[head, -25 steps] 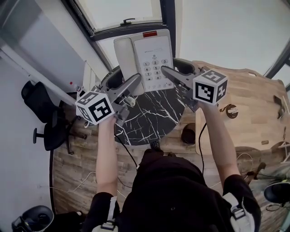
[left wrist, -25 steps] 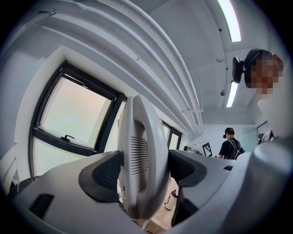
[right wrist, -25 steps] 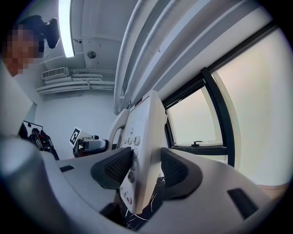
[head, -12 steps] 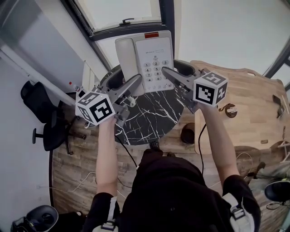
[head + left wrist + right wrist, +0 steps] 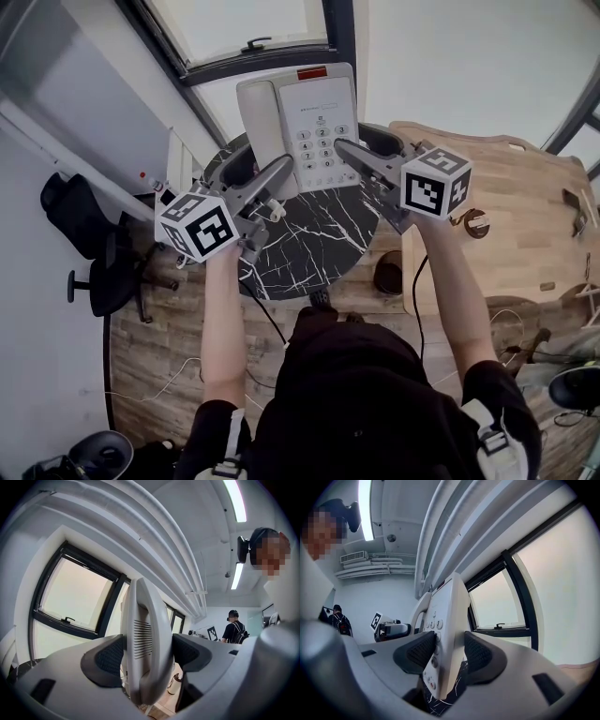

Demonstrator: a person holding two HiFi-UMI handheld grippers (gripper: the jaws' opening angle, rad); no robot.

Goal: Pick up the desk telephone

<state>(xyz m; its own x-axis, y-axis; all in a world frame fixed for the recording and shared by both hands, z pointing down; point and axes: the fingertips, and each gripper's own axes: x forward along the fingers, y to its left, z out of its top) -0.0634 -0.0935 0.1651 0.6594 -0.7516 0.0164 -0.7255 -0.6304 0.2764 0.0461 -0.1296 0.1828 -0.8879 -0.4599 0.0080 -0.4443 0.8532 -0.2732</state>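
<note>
A cream desk telephone (image 5: 300, 122) with a keypad and its handset on the left hangs face up over the far edge of a round black marble table (image 5: 319, 234). My left gripper (image 5: 258, 169) is shut on the phone's handset side; in the left gripper view both pads press on the ribbed cream edge (image 5: 143, 644). My right gripper (image 5: 367, 150) is shut on the keypad side. In the right gripper view the phone's edge (image 5: 447, 634) sits pinched between the pads, with the marble top showing below it. The phone's underside is hidden.
A black office chair (image 5: 89, 234) stands on the floor to the left. A wooden table (image 5: 506, 206) with small items lies to the right. A dark window frame (image 5: 253, 56) runs behind the phone. Cables trail on the wooden floor (image 5: 150, 366).
</note>
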